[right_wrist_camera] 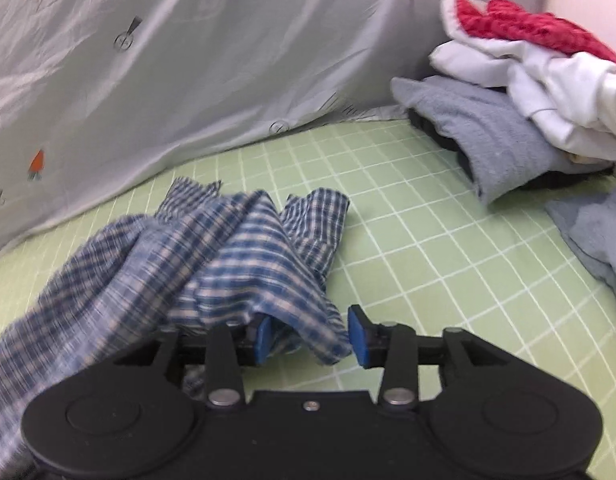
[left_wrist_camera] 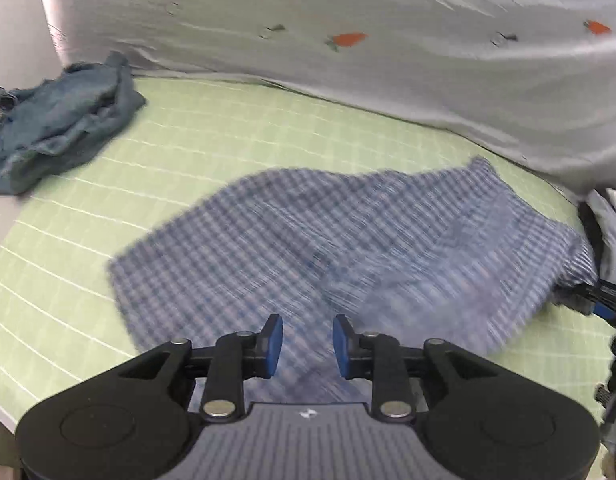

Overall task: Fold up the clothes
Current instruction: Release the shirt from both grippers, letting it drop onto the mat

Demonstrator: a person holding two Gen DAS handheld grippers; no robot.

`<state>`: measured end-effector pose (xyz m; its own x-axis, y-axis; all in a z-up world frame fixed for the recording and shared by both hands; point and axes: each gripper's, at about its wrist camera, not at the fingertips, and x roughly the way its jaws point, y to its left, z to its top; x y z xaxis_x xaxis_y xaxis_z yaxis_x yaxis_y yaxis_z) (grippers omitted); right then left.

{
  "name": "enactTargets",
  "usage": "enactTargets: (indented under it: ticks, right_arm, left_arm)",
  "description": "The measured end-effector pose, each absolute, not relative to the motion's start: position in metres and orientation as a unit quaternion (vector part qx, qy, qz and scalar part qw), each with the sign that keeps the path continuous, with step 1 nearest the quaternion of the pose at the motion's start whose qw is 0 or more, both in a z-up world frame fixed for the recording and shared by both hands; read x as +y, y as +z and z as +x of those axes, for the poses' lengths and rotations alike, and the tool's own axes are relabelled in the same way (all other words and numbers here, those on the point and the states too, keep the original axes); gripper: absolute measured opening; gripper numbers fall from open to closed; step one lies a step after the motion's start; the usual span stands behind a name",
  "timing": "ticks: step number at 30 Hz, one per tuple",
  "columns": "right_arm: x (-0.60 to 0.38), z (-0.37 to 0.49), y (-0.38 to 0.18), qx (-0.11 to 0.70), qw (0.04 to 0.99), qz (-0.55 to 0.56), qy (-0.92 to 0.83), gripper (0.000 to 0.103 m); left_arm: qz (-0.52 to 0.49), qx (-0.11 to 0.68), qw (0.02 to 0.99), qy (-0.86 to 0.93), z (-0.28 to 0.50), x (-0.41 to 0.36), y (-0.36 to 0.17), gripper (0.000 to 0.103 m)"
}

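We see the blue checked garment (left_wrist_camera: 347, 248) at the mat's (left_wrist_camera: 212, 148) centre. Our left gripper (left_wrist_camera: 308, 344) hovers over its six-o'clock edge, jaws apart. Our right gripper (right_wrist_camera: 309, 338), jaws parted, has checked cloth bunched loosely between its pads (right_wrist_camera: 263, 340).

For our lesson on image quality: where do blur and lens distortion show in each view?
Left wrist: the checked garment is smeared by motion blur, and the green mat's grid lines curve. Right wrist: the same garment is sharper, the pile of clothes slightly soft, the grid bowed towards the edges.
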<state>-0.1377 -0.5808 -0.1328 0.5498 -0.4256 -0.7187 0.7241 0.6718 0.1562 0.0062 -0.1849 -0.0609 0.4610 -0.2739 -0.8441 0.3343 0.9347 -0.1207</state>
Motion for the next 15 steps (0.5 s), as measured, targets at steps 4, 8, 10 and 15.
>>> enactTargets:
  ticks: [4, 8, 10, 15]
  right_arm:
    - [-0.56, -0.133, -0.125, 0.308, 0.846, 0.269, -0.342, 0.059]
    - [-0.521, -0.12, -0.13, 0.316, 0.847, 0.295, -0.309, 0.067]
    - [-0.499, -0.112, -0.136, 0.327, 0.846, 0.303, -0.294, 0.071]
    - [-0.458, -0.096, -0.158, 0.351, 0.829, 0.352, -0.257, 0.073]
  left_arm:
    - [0.033, 0.489, 0.856, -0.163, 0.028, -0.163, -0.058, 0.035]
    - [0.047, 0.491, 0.852, -0.174, 0.042, -0.142, -0.059, 0.036]
    - [0.05, 0.491, 0.85, -0.181, 0.045, -0.132, -0.059, 0.036]
    - [0.057, 0.487, 0.848, -0.199, 0.043, -0.11, -0.056, 0.041]
